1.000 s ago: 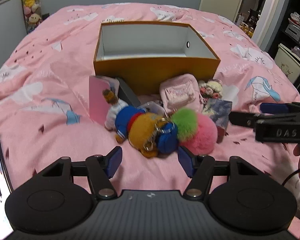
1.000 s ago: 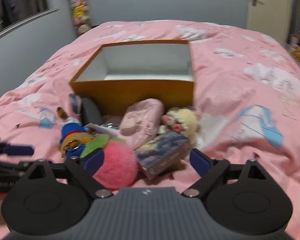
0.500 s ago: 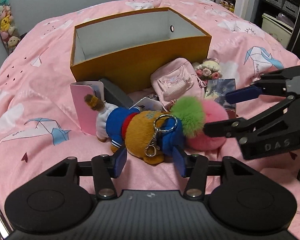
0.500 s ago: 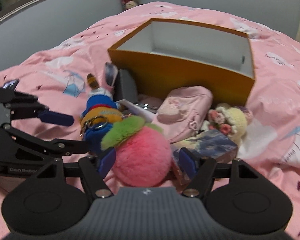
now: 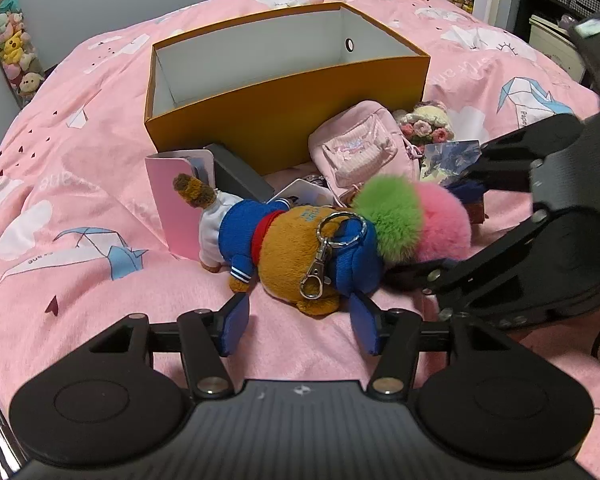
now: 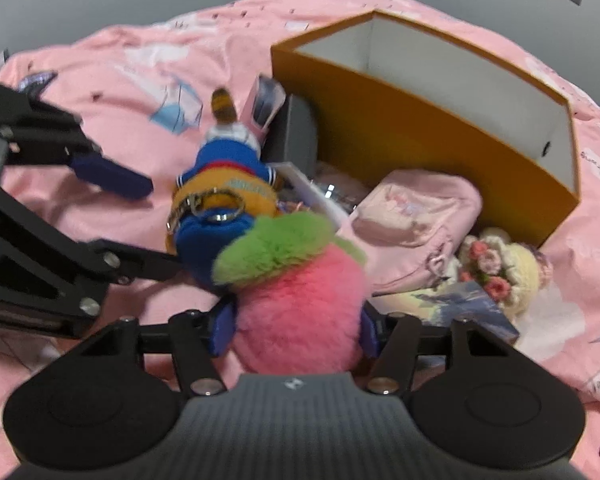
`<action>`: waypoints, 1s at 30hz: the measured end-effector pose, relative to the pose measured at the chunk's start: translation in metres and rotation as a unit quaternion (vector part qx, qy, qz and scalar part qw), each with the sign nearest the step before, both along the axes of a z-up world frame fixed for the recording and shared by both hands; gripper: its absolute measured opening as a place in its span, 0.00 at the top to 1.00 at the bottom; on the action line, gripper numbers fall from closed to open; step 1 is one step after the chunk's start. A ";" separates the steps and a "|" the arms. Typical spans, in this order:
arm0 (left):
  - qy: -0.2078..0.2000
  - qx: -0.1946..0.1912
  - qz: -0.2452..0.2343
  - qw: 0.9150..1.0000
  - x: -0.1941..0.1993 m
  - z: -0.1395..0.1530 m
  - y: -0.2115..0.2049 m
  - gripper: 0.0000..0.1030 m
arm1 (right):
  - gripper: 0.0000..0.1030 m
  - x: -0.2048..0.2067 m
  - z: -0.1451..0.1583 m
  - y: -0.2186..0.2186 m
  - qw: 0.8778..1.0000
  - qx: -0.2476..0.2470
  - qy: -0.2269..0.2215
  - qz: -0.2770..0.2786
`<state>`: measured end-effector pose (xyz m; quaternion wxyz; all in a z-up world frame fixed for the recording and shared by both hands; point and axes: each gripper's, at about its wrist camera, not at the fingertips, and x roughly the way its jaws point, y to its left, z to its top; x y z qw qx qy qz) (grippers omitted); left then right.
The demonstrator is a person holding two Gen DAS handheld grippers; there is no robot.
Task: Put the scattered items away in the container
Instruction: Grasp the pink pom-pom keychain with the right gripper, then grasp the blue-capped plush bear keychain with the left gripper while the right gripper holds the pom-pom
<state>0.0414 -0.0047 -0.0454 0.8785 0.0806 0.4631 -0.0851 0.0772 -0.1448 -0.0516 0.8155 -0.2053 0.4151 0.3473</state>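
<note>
An open orange box (image 5: 292, 120) with a white inside stands on the pink bed; it also shows in the right wrist view (image 6: 432, 132). In front of it lie a plush doll in blue clothes with a keyring (image 5: 292, 244), a pink and green fluffy ball (image 5: 416, 220), a pink pouch (image 5: 360, 148), a crocheted flower toy (image 5: 428, 124) and a picture card box (image 6: 452, 308). My left gripper (image 5: 300, 320) is open, its fingers either side of the doll's near end. My right gripper (image 6: 296, 328) is open, its fingers on both sides of the fluffy ball (image 6: 300, 312).
A pink booklet (image 5: 176, 204) and a dark grey case (image 5: 240, 172) lean by the box's front left corner. A column of plush toys (image 5: 12, 52) stands at the far left wall. Shelves and a doorway (image 5: 548, 0) are at the far right.
Both grippers moved in closer. The left now straddles the doll's near end. The right swung in from the right until its fingers sit around the fluffy ball.
</note>
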 end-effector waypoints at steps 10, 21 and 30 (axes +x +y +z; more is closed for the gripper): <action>0.001 -0.019 0.002 1.000 0.004 -0.002 0.005 0.30 | 0.54 0.002 -0.009 0.004 1.000 -0.009 -0.017 -0.012; -0.065 0.067 -0.096 0.991 -0.004 0.006 -0.011 0.23 | 0.56 0.006 0.028 -0.023 0.996 0.055 -0.046 -0.057; -0.104 0.235 -0.194 0.947 -0.014 -0.032 -0.056 0.18 | 0.56 0.012 0.025 -0.033 0.994 0.069 -0.030 -0.082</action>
